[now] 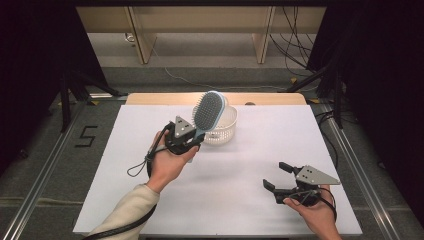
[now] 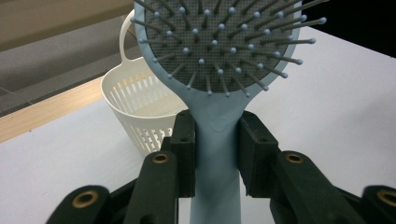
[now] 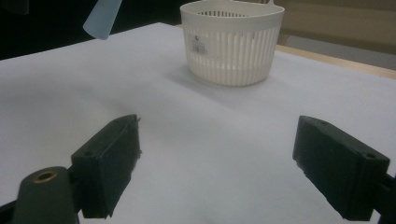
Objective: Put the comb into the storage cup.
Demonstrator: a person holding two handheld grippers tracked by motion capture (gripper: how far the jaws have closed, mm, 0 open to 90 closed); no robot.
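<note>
on the white bench [image 1: 240, 170], far-centre, sits the slotted basket [image 1: 222, 127]. left tool [image 1: 196, 142] is clamped on the hairbrush [image 1: 209, 111] handle, head raised over the basket w/ bristles up. right tool [image 1: 276, 176] hangs wide open, empty. step: carrying; next prob. lower brush into basket, then release.

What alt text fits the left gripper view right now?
The left gripper clamps the pale blue handle of a hairbrush, bristles facing the camera. Behind it a white slotted basket stands on the white table.
</note>
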